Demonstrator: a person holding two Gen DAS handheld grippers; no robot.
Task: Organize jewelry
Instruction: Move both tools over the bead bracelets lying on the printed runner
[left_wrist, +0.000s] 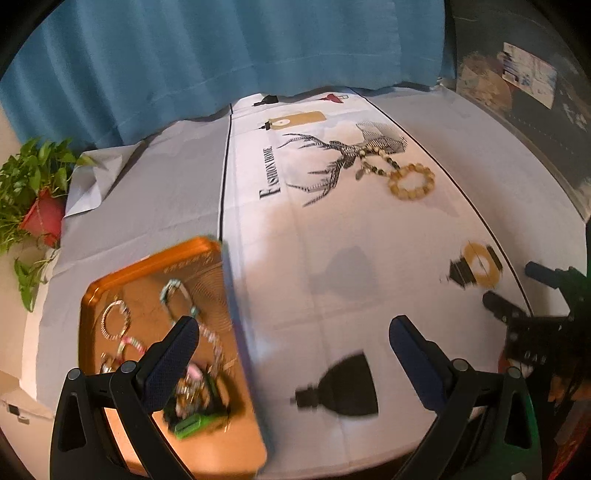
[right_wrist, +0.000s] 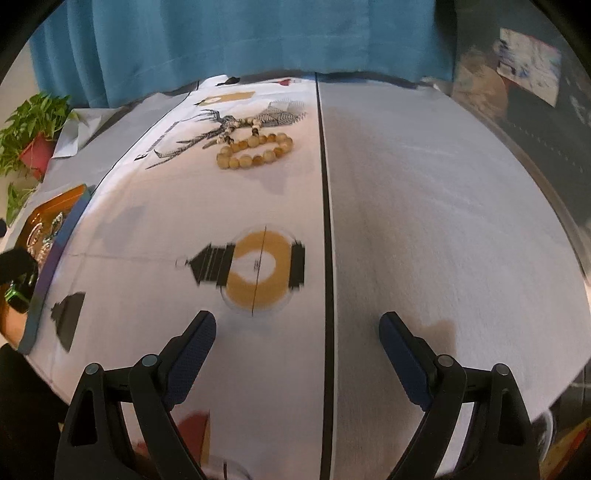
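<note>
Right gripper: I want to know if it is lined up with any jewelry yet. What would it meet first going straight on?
Probably bare tablecloth: the open right gripper is empty, and the amber bead bracelet lies far beyond, slightly left.

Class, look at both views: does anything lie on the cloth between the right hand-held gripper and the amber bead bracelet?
Nothing visible does. Between the right hand-held gripper and the bead bracelet lies only the printed tablecloth; the darker necklace lies beyond the bracelet.
</note>
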